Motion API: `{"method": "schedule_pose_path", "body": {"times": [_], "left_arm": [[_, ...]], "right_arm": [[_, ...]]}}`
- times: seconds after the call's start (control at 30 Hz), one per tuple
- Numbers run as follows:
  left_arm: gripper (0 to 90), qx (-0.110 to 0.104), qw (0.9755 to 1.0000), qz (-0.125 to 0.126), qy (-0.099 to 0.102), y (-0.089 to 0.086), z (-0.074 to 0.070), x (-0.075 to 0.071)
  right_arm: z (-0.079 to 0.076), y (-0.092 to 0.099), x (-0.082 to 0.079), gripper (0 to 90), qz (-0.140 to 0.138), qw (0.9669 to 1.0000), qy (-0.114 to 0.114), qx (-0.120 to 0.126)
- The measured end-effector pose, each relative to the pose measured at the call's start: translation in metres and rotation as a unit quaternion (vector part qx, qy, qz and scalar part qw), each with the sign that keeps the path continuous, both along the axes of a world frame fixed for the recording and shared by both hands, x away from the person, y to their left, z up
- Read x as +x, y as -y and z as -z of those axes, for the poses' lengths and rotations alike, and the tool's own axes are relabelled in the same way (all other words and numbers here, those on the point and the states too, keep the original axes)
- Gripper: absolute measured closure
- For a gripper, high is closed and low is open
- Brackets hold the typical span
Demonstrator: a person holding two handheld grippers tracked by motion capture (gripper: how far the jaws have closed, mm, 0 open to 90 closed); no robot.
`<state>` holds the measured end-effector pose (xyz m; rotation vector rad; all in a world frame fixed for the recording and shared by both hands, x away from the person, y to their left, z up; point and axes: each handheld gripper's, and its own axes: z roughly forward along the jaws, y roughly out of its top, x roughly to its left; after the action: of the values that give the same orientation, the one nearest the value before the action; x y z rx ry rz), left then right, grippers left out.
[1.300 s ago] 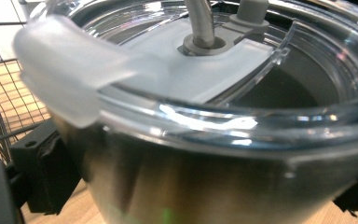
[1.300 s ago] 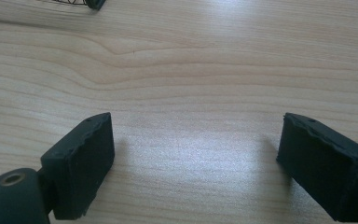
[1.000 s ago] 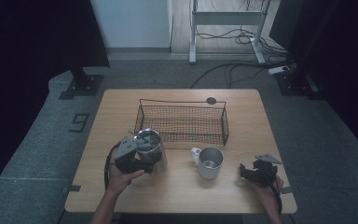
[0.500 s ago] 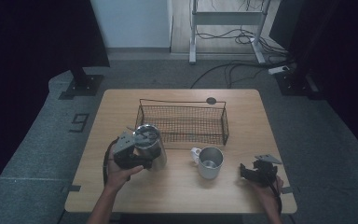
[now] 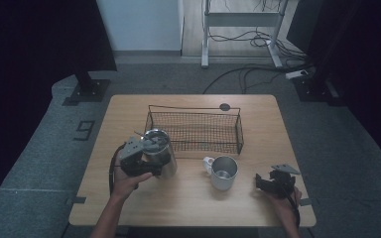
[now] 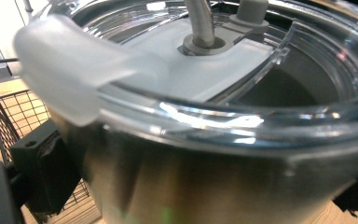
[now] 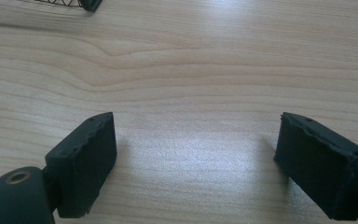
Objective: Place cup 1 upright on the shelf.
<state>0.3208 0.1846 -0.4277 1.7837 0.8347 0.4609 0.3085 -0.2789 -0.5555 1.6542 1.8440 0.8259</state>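
Note:
A steel tumbler (image 5: pixel 161 156) with a clear lid and a straw is held just above the table, near the front left corner of the wire basket (image 5: pixel 193 131). My left gripper (image 5: pixel 151 163) is shut on its body. In the left gripper view the tumbler (image 6: pixel 205 177) is seen from very close, with a black jaw on each side of it. A steel mug (image 5: pixel 223 172) with a white handle stands alone mid-table. My right gripper (image 5: pixel 265 182) rests low at the table's front right. In the right gripper view my right gripper (image 7: pixel 196 163) is open over bare wood.
The black wire basket holds nothing that I can see and spans the middle of the wooden table (image 5: pixel 188 208). A small black disc (image 5: pixel 224 106) lies behind it. Cables and a desk frame are on the floor beyond. Bare wood lies between the mug and the right gripper.
The left gripper has carried the tumbler a little up and away, towards the basket. The right gripper and the mug have stayed where they were.

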Motion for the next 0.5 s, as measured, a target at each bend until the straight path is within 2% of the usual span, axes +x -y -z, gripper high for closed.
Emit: {"method": "schedule_pose_path", "body": {"times": [0.5], "left_arm": [[3.9, -0.003, 1.0, -0.005, 0.0, -0.0029, -0.0079, 0.0057]], "right_arm": [[0.0, 0.0002, 0.0, 12.4, 0.001, 1.0, 0.0, 0.0]]}}
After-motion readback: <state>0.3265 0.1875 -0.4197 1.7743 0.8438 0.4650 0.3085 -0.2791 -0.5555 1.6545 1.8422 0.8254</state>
